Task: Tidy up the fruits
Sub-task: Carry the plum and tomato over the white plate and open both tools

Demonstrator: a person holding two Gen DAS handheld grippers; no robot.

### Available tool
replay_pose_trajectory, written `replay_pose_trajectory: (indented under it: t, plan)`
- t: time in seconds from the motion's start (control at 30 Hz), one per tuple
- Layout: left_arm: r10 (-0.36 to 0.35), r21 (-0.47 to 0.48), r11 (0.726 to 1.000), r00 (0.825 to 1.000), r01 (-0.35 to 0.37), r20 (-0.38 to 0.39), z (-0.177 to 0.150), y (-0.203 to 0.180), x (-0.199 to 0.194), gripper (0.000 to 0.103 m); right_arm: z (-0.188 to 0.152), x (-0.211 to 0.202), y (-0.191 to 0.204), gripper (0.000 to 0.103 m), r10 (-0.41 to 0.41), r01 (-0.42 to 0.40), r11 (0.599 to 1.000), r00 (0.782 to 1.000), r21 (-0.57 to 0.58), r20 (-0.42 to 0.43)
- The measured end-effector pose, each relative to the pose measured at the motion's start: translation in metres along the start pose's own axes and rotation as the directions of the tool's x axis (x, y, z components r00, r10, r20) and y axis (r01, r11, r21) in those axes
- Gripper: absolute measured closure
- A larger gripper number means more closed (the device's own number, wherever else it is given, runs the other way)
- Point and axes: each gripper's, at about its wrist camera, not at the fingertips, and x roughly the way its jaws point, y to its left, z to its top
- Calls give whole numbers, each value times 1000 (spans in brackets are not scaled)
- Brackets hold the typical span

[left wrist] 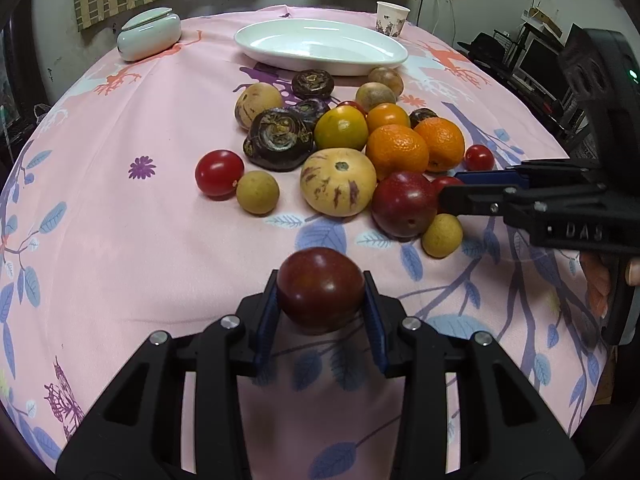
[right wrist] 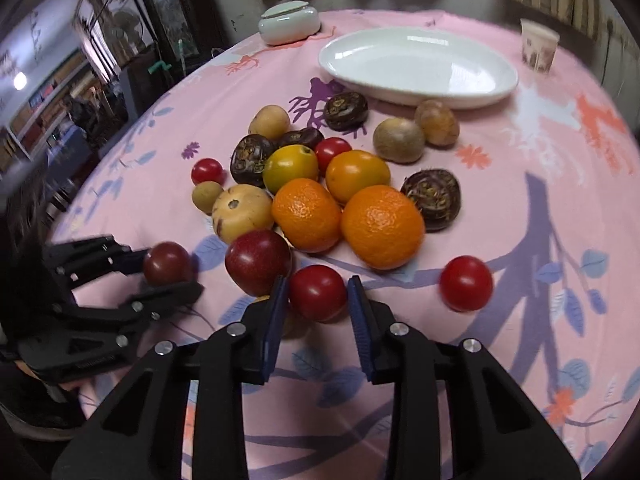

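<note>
My left gripper (left wrist: 320,300) is shut on a dark red plum (left wrist: 320,289), held just above the pink cloth at the near edge; it also shows in the right wrist view (right wrist: 167,263). My right gripper (right wrist: 318,294) has its blue pads on either side of a red cherry tomato (right wrist: 317,292), which touches both pads, next to a red plum (right wrist: 256,260). In the left wrist view the right gripper (left wrist: 452,188) reaches in from the right. A pile of several fruits lies mid-table: oranges (right wrist: 382,226), pepino melons (left wrist: 338,186), dark water chestnuts (left wrist: 278,140). A white oval plate (left wrist: 320,46) sits behind, empty.
A pale green lidded jar (left wrist: 149,34) stands far left and a paper cup (left wrist: 392,18) far right behind the plate. Loose cherry tomatoes (right wrist: 466,283) and small yellow-green fruits (left wrist: 257,192) lie around the pile. The table edge curves close on both sides.
</note>
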Motion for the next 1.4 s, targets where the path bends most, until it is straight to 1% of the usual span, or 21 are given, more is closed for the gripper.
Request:
replay_pose_trajectory:
  t: [0.13,0.2,0.27,0.37,0.47,0.57,0.67,0.77,0.8,0.87,0.93,0.97,1.03,1.1,1.17,1.23,1.27,1.3,1.33,1.37,1.4]
  plan:
    - [-1,1,1000,1000,1,-5,-1,0,-1,64,0,-1,-11,72,68,-66,996,997,64,-28]
    - [-18,-8,1000,1000,17,-11,0,2,-3,64,-1,-6,-14,73,89,-87,993,996,77,-20]
    - [-35,-17,999,999,35,-8,1,6,-5,64,-2,-18,-17,73,79,-81,994,997,75,21]
    - [-26,-13,1000,1000,26,9,5,9,-9,64,-4,-29,-23,73,82,-86,993,995,82,54]
    - [-25,-14,1000,999,25,20,12,13,-14,64,-4,-35,-23,73,49,-53,996,997,70,63]
    - [-24,7,1000,999,24,41,29,14,-23,64,8,-48,-25,73,22,-28,998,994,57,103]
    - [-12,52,999,996,8,83,64,14,-30,64,35,-59,-25,73,-18,14,999,988,30,151]
    - [33,87,995,993,-44,115,118,13,-22,64,72,-65,-33,73,-81,79,997,975,18,207]
    - [43,87,995,992,-53,115,137,13,-15,64,87,-64,-36,73,-129,131,991,964,7,232]
    - [61,79,994,993,-69,103,171,14,3,64,116,-51,-49,73,-210,214,977,945,11,251]
    - [72,52,996,994,-77,85,209,18,33,64,143,-30,-65,73,-263,269,963,935,8,240]
    - [76,45,996,995,-79,69,222,19,47,64,158,-14,-77,73,-283,285,958,935,19,216]
    - [112,23,993,993,-113,38,247,24,81,64,178,12,-98,73,-305,300,952,936,53,173]
    - [133,16,991,991,-134,17,263,29,110,64,194,33,-114,73,-312,306,950,937,59,159]
    - [134,10,991,991,-133,-2,273,33,131,64,207,51,-127,73,-316,309,948,939,71,135]
    - [97,-14,995,995,-97,-3,281,39,144,63,214,61,-135,73,-316,305,947,939,99,136]
    - [71,-25,997,997,-71,10,283,42,145,52,217,61,-141,72,-314,296,947,936,128,157]
    - [50,-46,998,997,-47,52,284,45,141,38,218,59,-144,72,-321,297,943,931,153,173]
    - [55,-67,997,994,-48,93,283,47,134,13,217,53,-145,70,-332,299,937,923,183,193]
    - [68,-94,994,984,-53,165,280,50,122,6,215,45,-146,68,-332,290,934,918,206,214]
    - [64,-98,994,976,-44,207,276,51,111,6,213,39,-143,68,-321,277,938,920,207,223]
